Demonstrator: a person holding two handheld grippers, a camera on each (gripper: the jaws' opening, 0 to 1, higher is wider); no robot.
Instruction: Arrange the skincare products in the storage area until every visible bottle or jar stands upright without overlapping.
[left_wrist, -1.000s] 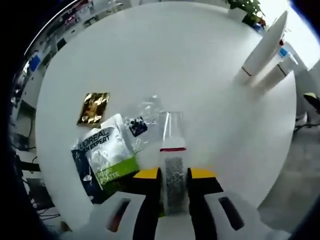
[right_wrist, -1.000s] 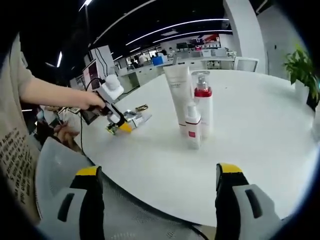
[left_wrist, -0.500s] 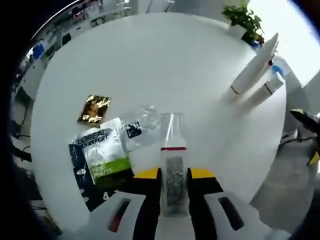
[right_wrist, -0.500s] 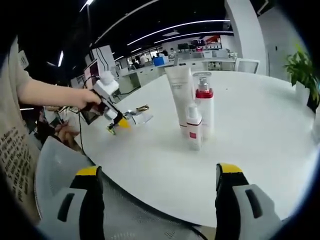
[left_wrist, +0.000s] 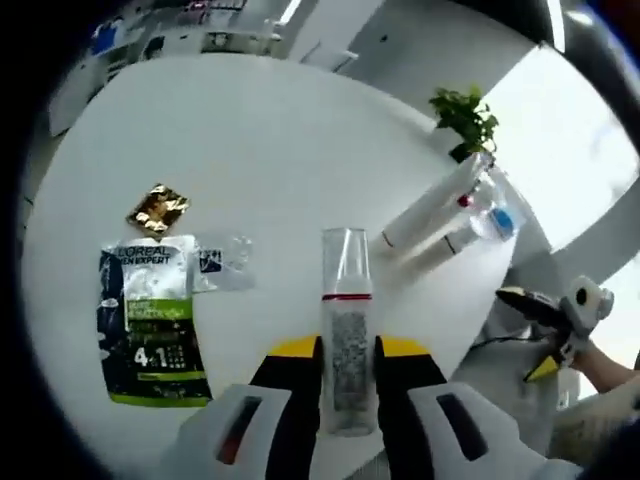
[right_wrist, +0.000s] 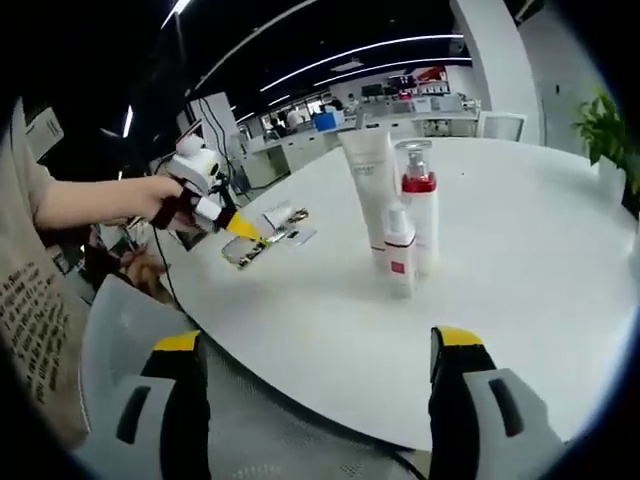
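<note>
My left gripper (left_wrist: 347, 348) is shut on a clear bottle (left_wrist: 345, 300) with a red band and a clear cap, held in the air above the white round table (left_wrist: 300, 160). In the right gripper view the left gripper (right_wrist: 238, 224) hangs over the table's left side in a person's hand. Three products stand upright together: a white tube (right_wrist: 370, 190), a pump bottle with a red collar (right_wrist: 420, 205) and a small white bottle with a red label (right_wrist: 402, 258). The same group (left_wrist: 445, 210) shows at the table's far side. My right gripper (right_wrist: 312, 350) stands open off the table's edge.
Flat on the table lie a L'Oreal sachet (left_wrist: 150, 320), a gold sachet (left_wrist: 158, 208) and a clear packet (left_wrist: 222, 265). A potted plant (left_wrist: 465, 115) stands beyond the bottles. A grey chair back (right_wrist: 130, 350) sits under my right gripper.
My left gripper has risen from the sachets with the clear bottle in it, and its view now takes in more of the table. The right gripper has barely moved.
</note>
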